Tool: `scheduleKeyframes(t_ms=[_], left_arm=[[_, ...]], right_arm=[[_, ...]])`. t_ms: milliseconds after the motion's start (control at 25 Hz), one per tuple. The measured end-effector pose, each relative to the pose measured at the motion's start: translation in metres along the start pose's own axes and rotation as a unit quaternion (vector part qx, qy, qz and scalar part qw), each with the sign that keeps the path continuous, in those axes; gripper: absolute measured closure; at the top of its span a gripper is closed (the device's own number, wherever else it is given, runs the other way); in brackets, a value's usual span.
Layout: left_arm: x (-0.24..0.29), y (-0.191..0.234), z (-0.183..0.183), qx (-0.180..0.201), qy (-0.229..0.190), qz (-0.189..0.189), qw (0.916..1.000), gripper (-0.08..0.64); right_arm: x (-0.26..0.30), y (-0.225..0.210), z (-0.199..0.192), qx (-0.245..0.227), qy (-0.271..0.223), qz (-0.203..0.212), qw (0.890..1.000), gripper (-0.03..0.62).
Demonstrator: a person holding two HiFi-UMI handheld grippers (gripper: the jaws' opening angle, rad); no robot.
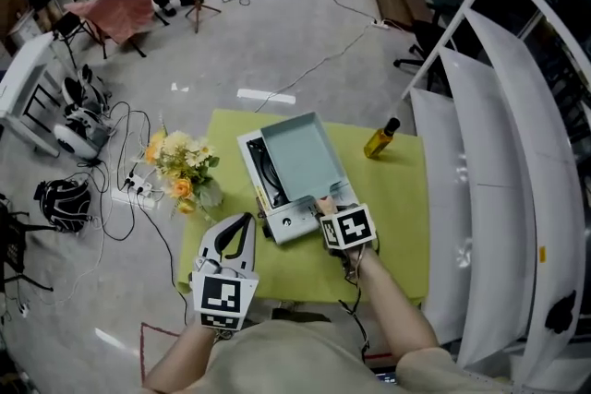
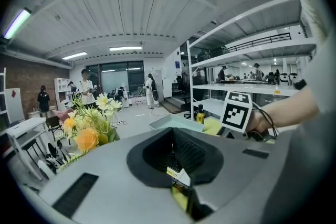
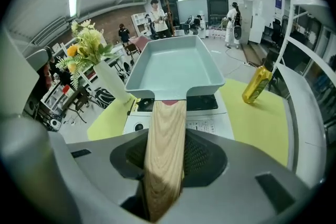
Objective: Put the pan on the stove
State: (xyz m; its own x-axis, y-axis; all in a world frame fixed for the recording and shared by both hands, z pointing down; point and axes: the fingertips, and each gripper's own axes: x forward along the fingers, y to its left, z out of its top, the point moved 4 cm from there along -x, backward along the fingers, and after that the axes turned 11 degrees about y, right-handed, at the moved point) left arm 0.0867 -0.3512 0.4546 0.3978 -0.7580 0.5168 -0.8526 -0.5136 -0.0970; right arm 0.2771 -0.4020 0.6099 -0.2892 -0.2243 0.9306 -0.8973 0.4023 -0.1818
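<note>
On the yellow-green desk, a white tabletop stove is sitting at the middle. The pale blue rectangular pan is lying over the stove's top and reaching toward the far side; whether it is fully resting there I cannot tell. A vase of flowers is standing to the left, and a yellow bottle at the far right. The right claw is clenching the pan's wooden handle, while the left claw is hovering near-left, pinched together on nothing. The pan is probably behaving as a stiff, front-heavy load, so a firm hold on the handle is suiting it best, though the smooth wood may slip.
</note>
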Motion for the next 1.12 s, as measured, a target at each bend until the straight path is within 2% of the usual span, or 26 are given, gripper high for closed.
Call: scheduleKeyframes(t_ms=[560, 920, 1120], left_arm=[[-0.003, 0.0, -0.015, -0.016, 0.015, 0.008, 0.9997, 0.554], [-0.002, 0.005, -0.017, -0.018, 0.016, 0.005, 0.9997, 0.554], [-0.001, 0.005, -0.021, -0.014, 0.019, -0.002, 0.9997, 0.554]], right_arm=[[0.037, -0.008, 0.0, -0.021, 0.052, -0.009, 0.998, 0.453], [0.039, -0.01, 0.011, -0.003, 0.043, 0.008, 0.999, 0.437], [0.03, -0.012, 0.013, -0.01, 0.018, 0.0, 1.0, 0.387]])
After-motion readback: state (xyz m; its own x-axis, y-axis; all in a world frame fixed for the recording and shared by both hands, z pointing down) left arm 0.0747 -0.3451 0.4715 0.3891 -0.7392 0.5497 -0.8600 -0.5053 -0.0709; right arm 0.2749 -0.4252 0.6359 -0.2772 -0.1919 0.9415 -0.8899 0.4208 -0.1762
